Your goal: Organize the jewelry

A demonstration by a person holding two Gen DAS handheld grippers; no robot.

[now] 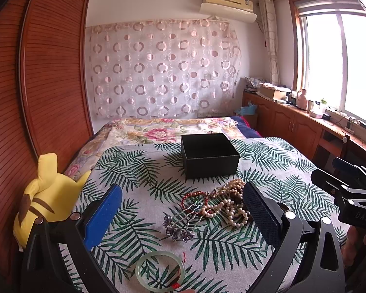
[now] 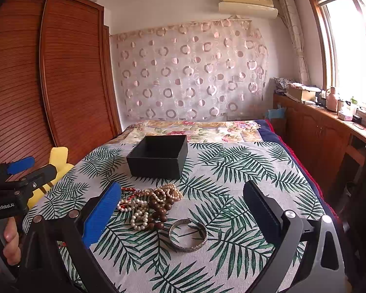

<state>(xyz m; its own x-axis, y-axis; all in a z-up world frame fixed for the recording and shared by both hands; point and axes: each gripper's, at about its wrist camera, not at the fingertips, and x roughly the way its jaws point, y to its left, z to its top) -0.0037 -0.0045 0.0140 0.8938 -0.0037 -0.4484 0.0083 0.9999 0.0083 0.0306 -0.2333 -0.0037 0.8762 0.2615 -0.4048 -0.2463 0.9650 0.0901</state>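
While I hold both tools above the bed, my left gripper (image 1: 183, 217) has its blue-padded fingers spread wide with nothing between them, and my right gripper (image 2: 183, 217) is spread just as wide and holds nothing.

The grey cloth printed with green palm leaves (image 2: 231, 171) covers the near end of the bed. On it, towards the far side, stands a square black cardboard box (image 1: 208, 155) with no lid, its inside dark; I cannot tell whether anything lies in it.

Just in front of the box lies a tangled heap of cream pearl strands (image 2: 144, 207), mixed with a string of dark brown wooden beads (image 2: 159, 211) and a thin red bead bracelet (image 1: 191, 195). Beside the heap, nearer to me, a purple flowered hair comb (image 1: 180, 227) lies flat on the cloth. A pale green jade bangle (image 1: 159, 271) lies apart from the heap, closest to my left tool. An engraved silver metal bangle (image 2: 188, 234) lies flat just beside the brown beads, between my right fingers in view.

A yellow plush toy (image 1: 48, 195) sits at the left edge of the bed, against the wooden slatted wardrobe (image 1: 48, 73).
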